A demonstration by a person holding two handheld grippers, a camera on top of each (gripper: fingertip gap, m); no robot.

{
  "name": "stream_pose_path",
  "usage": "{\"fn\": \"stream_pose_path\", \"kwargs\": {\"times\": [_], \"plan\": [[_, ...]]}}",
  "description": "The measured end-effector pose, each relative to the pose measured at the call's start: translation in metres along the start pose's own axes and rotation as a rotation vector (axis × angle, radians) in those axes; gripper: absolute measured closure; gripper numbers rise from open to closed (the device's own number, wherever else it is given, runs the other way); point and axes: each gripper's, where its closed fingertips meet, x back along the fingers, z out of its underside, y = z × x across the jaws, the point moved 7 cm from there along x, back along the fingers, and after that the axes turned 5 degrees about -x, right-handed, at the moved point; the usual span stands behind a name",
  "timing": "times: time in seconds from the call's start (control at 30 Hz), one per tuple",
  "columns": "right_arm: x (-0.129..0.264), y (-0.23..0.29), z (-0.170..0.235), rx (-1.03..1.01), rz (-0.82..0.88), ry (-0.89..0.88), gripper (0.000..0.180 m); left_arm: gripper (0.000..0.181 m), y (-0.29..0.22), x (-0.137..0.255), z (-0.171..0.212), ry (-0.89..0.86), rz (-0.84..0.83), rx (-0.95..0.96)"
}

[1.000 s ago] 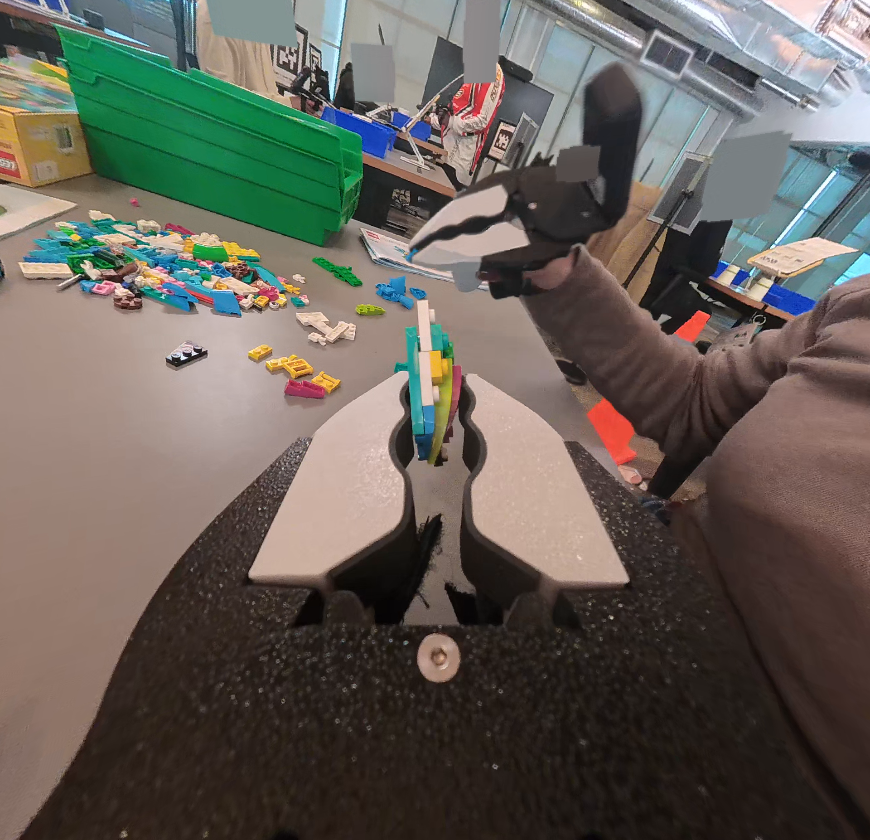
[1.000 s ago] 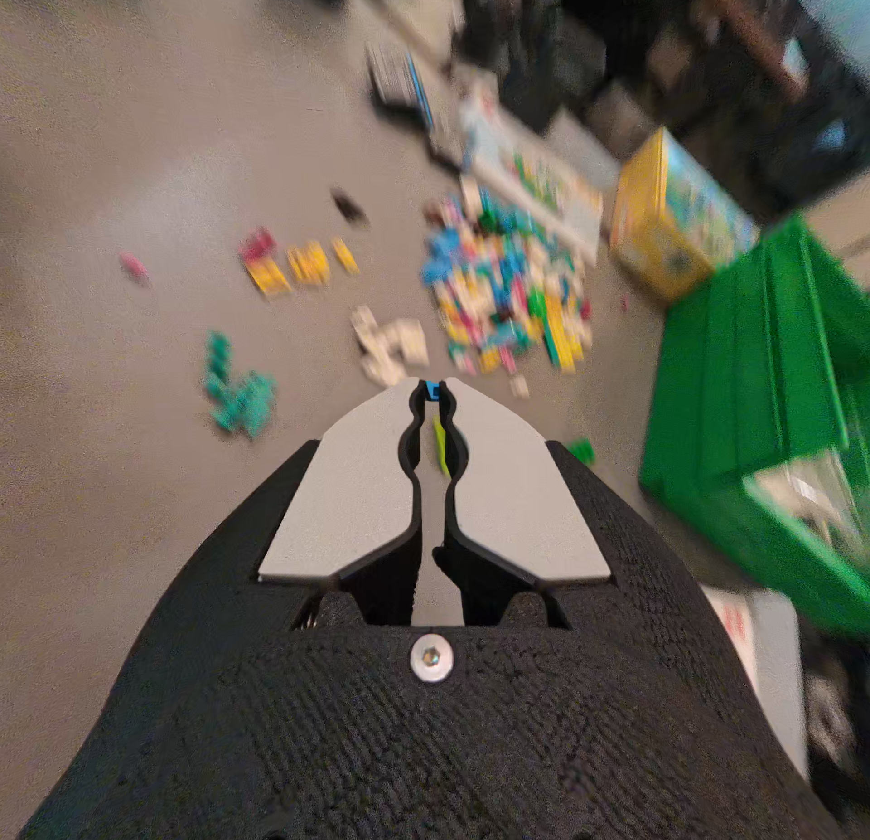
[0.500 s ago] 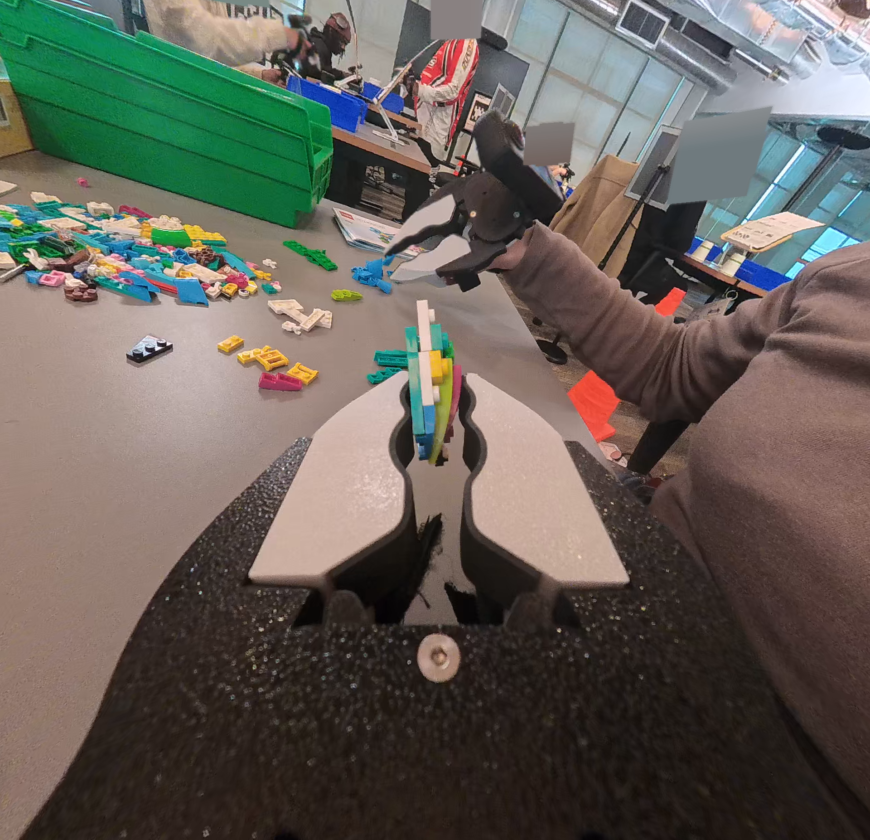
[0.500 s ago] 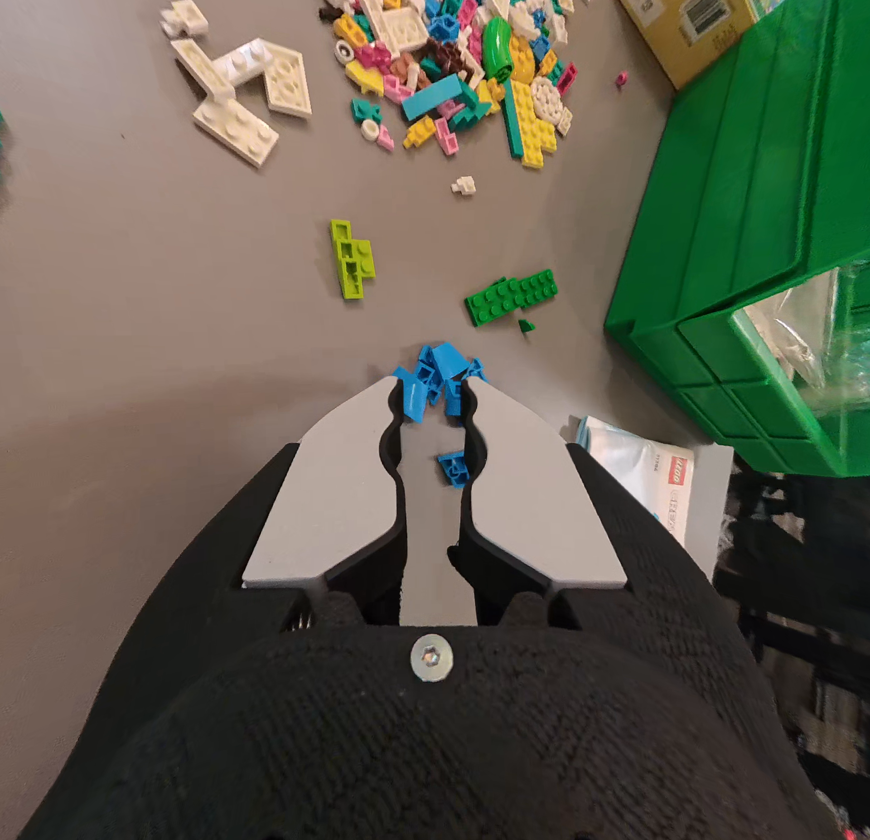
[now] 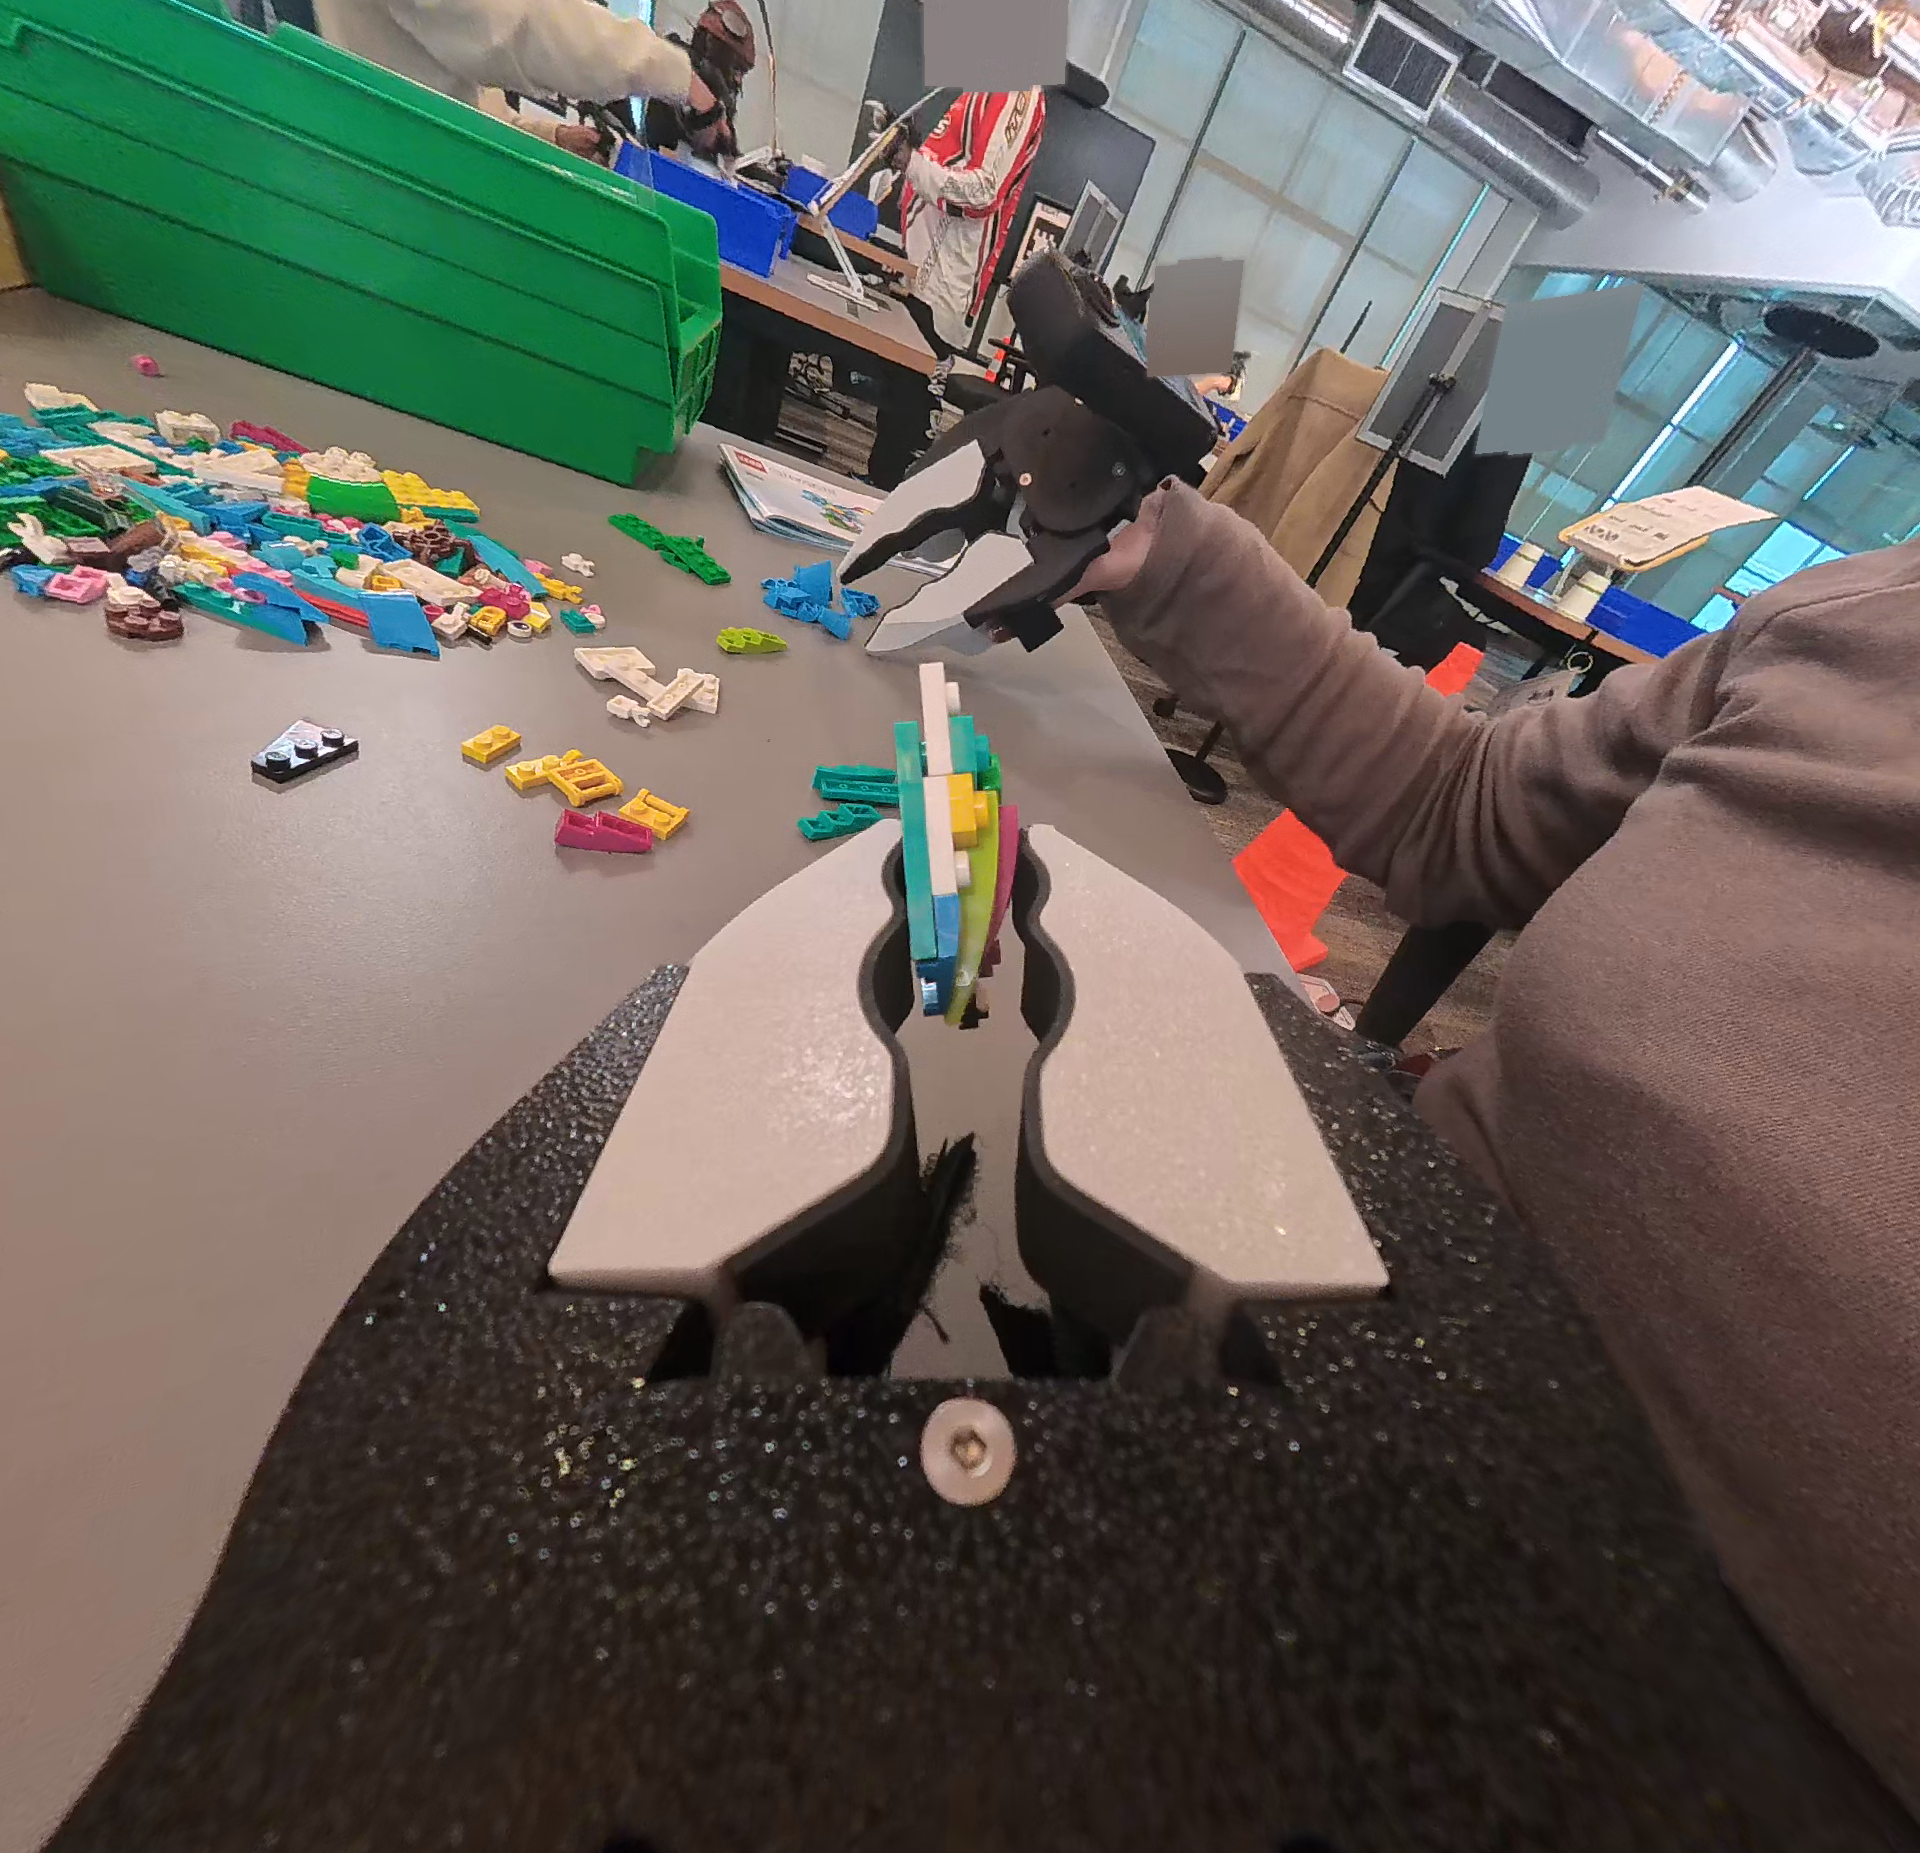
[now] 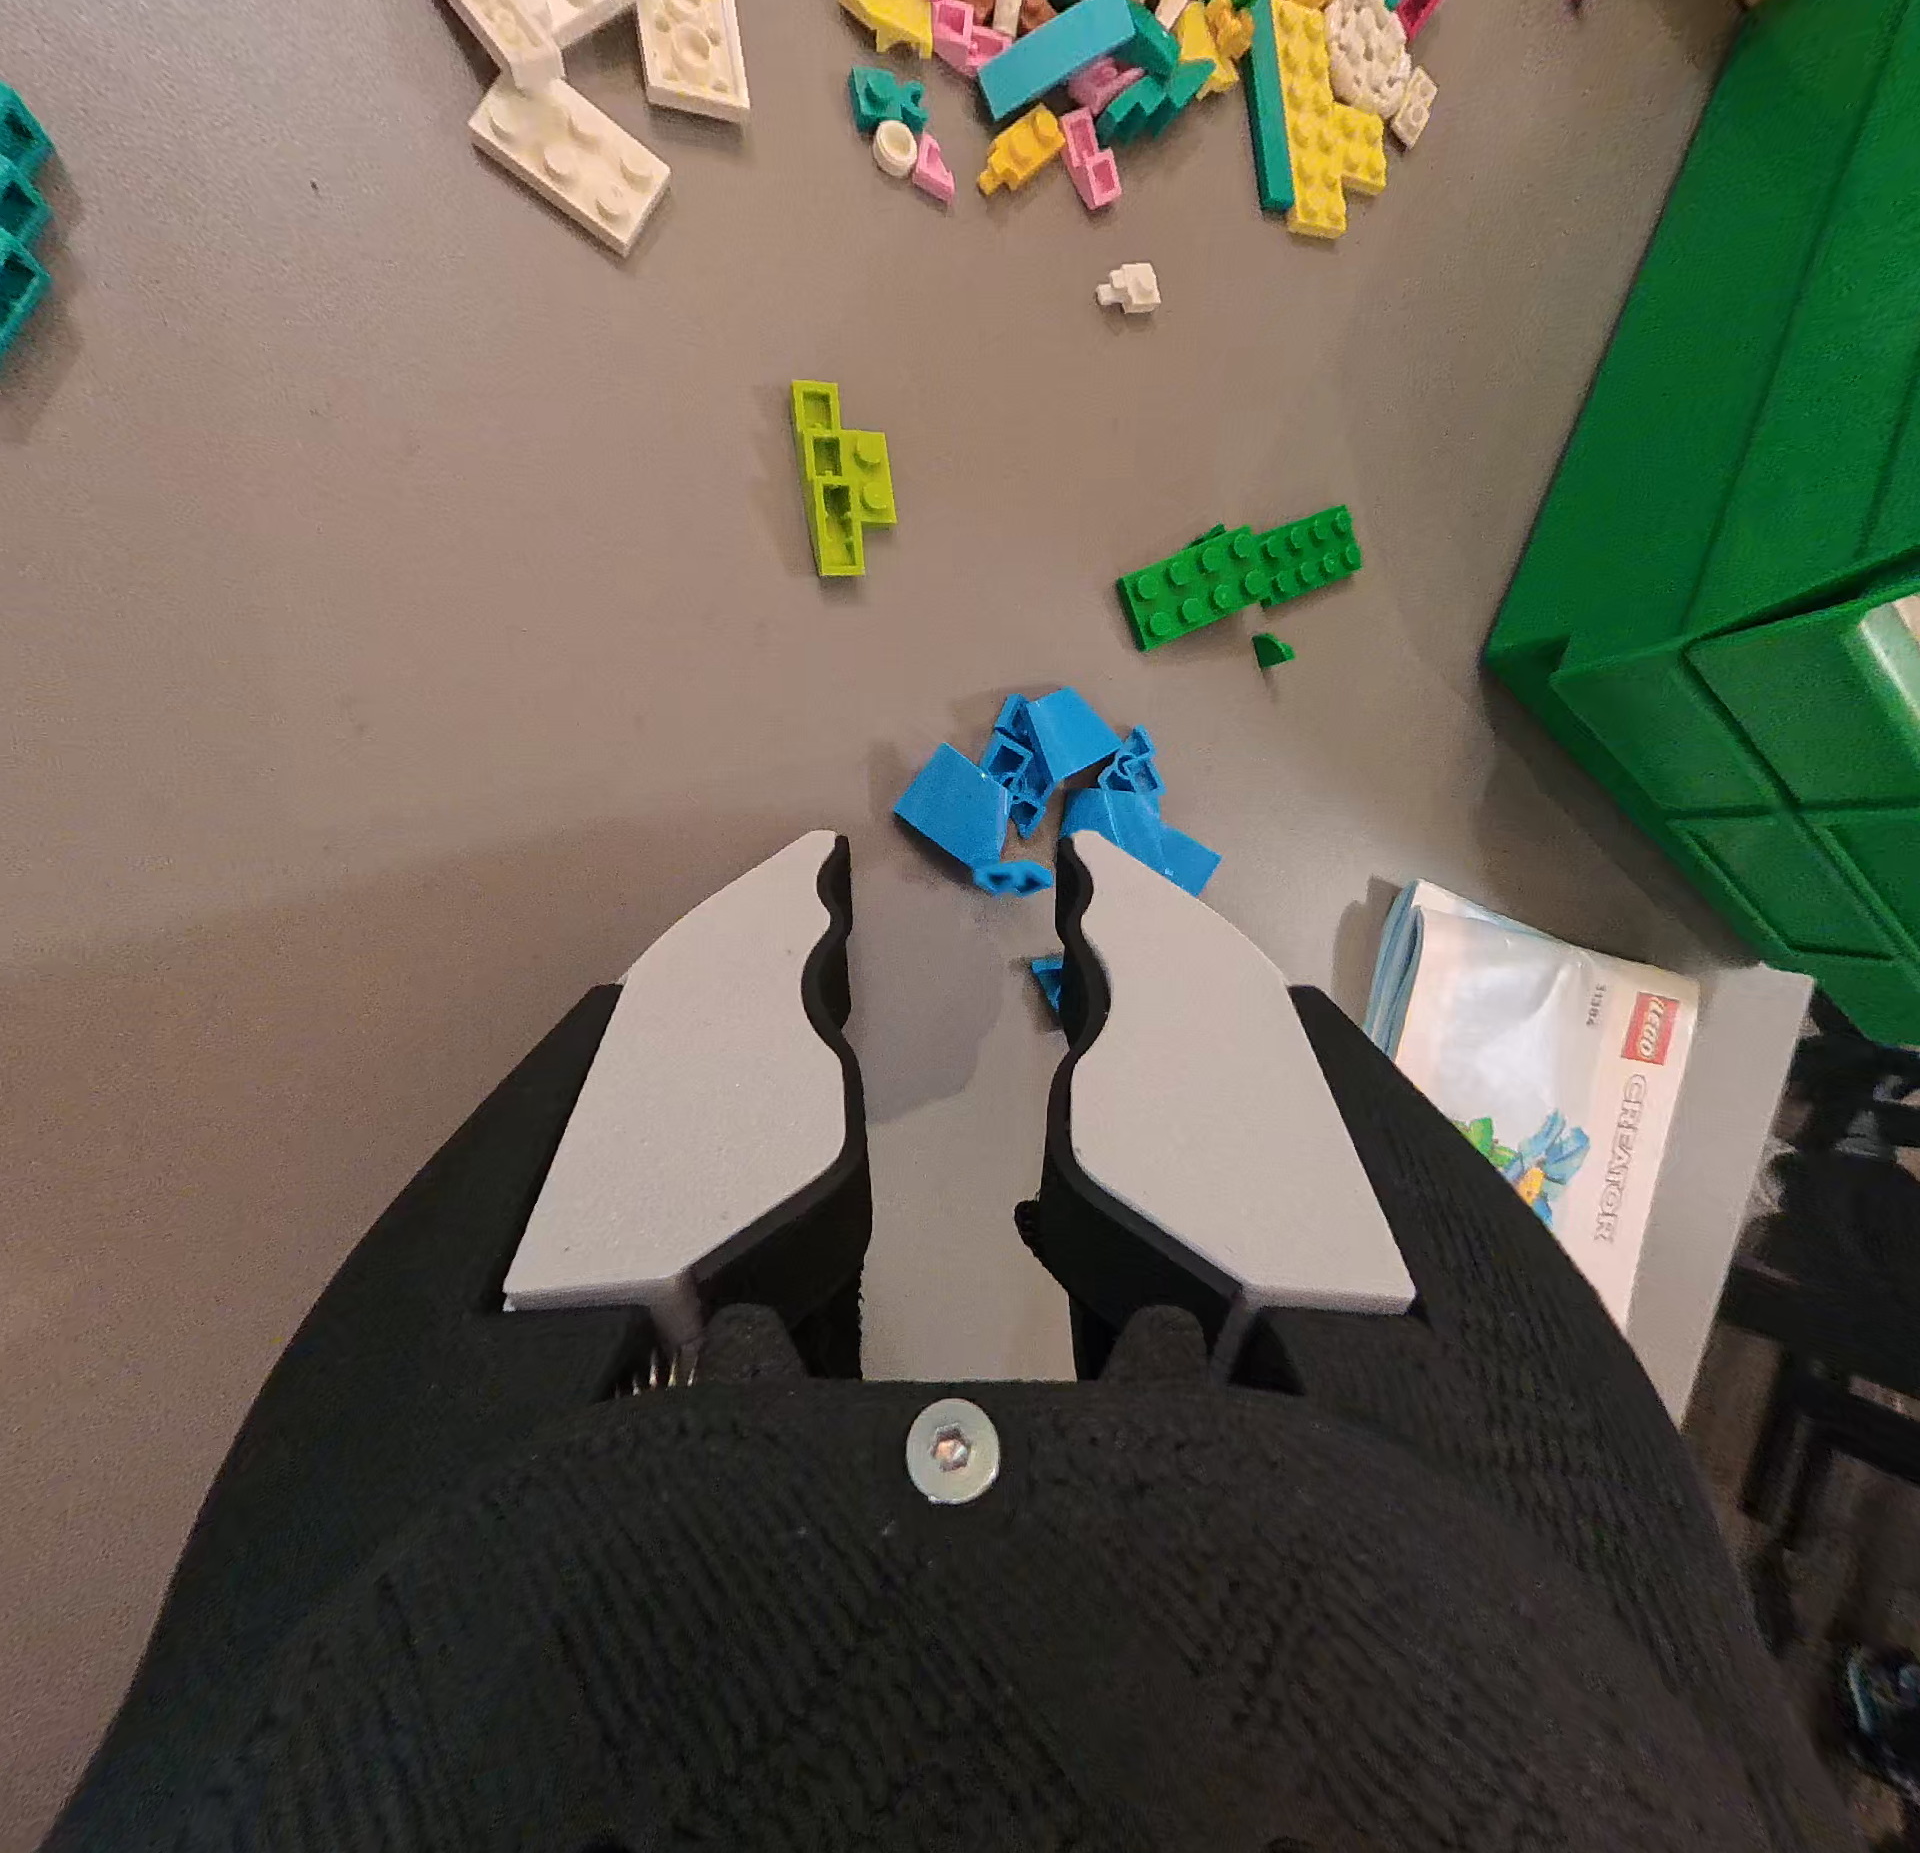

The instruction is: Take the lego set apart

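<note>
The left gripper (image 5: 961, 847) has its jaws pinching a layered lego assembly (image 5: 948, 837) of teal, white, yellow, lime and magenta plates, held on edge above the grey table (image 5: 260, 1024), its top pointing toward 12 o'clock in the left wrist view. At 1 o'clock from it, the right gripper (image 5: 868, 608) hangs over the table's far edge with its jaws spread and nothing between them.

In the right wrist view the right gripper (image 6: 951, 853) hovers just above a small heap of blue slope bricks (image 6: 1049, 795), which lies at 12 o'clock from its tips; 1 blue piece (image 6: 1047, 977) shows beside the inner edge of the right finger. A lime plate (image 6: 842, 478) lies at 11 o'clock, a green plate (image 6: 1236, 577) at 1 o'clock, white plates (image 6: 592, 68) farther toward 11 o'clock, and a mixed pile of loose bricks (image 6: 1143, 47) at 12 o'clock. A green bin (image 6: 1766, 556) stands at 2 o'clock, with an instruction booklet (image 6: 1538, 1076) at 3 o'clock at the table's edge.
</note>
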Motion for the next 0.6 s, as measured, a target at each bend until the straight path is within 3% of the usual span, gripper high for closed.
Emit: {"fn": "stream_pose_path", "kwargs": {"times": [0.13,0.2,0.37,0.47,0.6], "plan": [[0.004,-0.002,-0.002,-0.016,0.010,-0.011,0.142,0.165,0.000,0.000,0.000,0.000,0.000,0.003],[0.014,0.005,-0.017,-0.042,-0.008,-0.127,0.148,0.165,0.001,0.001,0.000,-0.007,-0.011,0.006],[0.051,0.083,-0.097,-0.100,-0.434,-0.667,0.168,0.164,0.000,0.005,-0.002,-0.053,0.014,0.005],[0.051,0.131,-0.128,-0.035,-0.571,-0.783,0.170,0.165,-0.006,0.003,-0.001,-0.035,0.028,-0.049],[0.044,0.169,-0.152,-0.029,-0.840,-0.806,0.164,0.165,-0.008,0.003,-0.001,-0.039,0.046,-0.058]]}}
